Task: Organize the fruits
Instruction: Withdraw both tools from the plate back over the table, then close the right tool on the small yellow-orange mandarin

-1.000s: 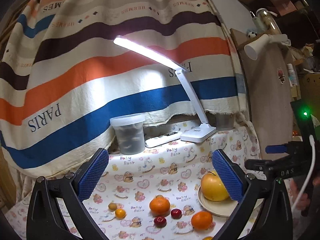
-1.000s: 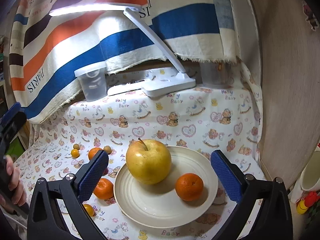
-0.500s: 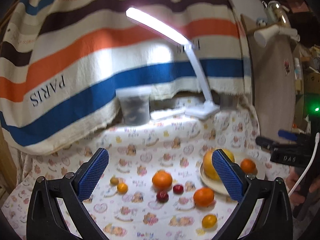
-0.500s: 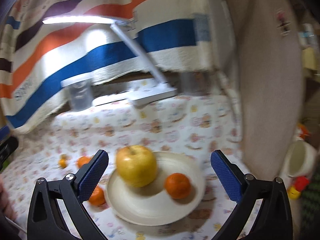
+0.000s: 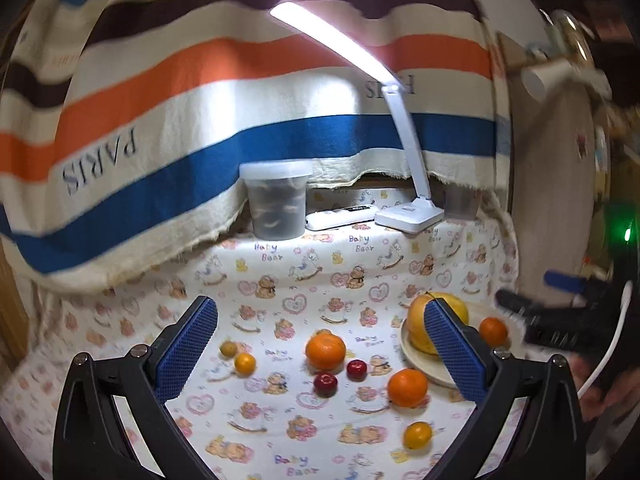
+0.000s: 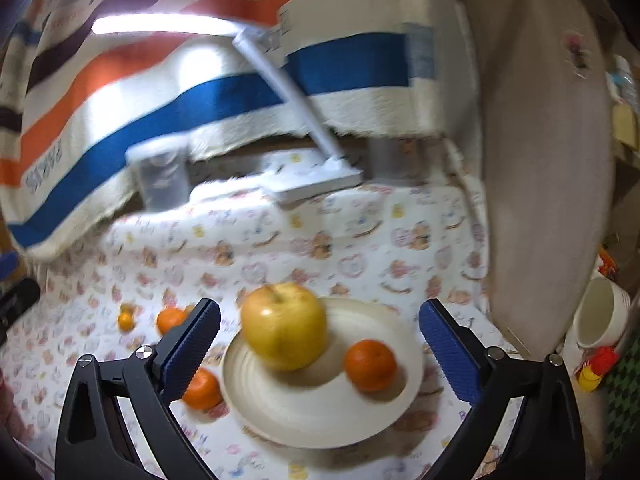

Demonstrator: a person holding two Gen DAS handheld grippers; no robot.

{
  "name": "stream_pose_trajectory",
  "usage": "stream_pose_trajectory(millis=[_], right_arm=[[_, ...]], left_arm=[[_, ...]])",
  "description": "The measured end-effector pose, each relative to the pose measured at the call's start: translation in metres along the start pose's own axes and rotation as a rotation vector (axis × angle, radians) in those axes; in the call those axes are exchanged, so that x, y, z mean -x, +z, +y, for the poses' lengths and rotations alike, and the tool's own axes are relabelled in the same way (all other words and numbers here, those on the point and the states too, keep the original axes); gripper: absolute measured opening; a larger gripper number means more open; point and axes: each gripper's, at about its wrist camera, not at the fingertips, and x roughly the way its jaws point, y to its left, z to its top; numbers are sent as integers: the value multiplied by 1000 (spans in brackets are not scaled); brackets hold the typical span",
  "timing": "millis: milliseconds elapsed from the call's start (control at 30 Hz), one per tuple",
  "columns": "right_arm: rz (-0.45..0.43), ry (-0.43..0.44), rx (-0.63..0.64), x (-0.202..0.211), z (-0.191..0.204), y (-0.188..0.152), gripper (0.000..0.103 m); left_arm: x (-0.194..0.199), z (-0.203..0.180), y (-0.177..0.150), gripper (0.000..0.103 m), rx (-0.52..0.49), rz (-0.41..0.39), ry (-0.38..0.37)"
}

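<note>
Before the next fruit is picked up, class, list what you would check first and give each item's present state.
1. Left gripper open and holding nothing: ok.
2. Right gripper open and holding nothing: ok.
3. Plate has free room beside the apple and the orange on it: ok.
4. All fruit on the plate: not ok; two oranges, two red fruits and small yellow ones lie on the cloth.
5. Right view sharp enough to aim: not ok, blurred.
</note>
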Motion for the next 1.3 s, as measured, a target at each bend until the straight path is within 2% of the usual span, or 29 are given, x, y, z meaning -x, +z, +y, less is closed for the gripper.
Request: stream_pose_trajectory(millis=[100, 233, 467, 567, 667, 767, 933, 1033, 1100, 1133, 1233, 1300], right_arm=[[-1, 9, 27, 6, 18, 6, 100], [3, 51, 22, 13, 37, 9, 100], [157, 128, 63, 4, 66, -2, 93], [213, 139, 69, -1, 75, -12, 89], [316, 147, 83, -16, 87, -25, 80], [382, 187, 67, -25, 94, -36, 76], [429, 236, 72, -29, 107, -43, 71], [503, 245, 58, -38, 108, -50, 63], [555, 235, 62, -47, 108, -57, 52], [570, 241, 61, -51, 108, -61, 50], [589, 241, 30, -59, 105, -66, 48], [597, 249, 19, -63, 104, -67, 41]], left_arm=[[2, 8, 5, 103, 13, -5, 24], [4, 15, 9, 103, -1, -8, 92], [2, 31, 14, 103, 28, 83, 101], [4, 40, 19, 103, 17, 70, 125], [2, 48, 20, 103, -8, 52, 175], [-5, 56, 20, 103, 6, 80, 172], [-15, 59, 17, 103, 1, 124, 164], [-21, 60, 14, 103, 12, 162, 142], [-24, 59, 12, 103, 18, 179, 136], [-25, 59, 11, 103, 17, 184, 138], [-28, 57, 9, 103, 8, 192, 147], [-30, 55, 7, 103, 2, 197, 146]])
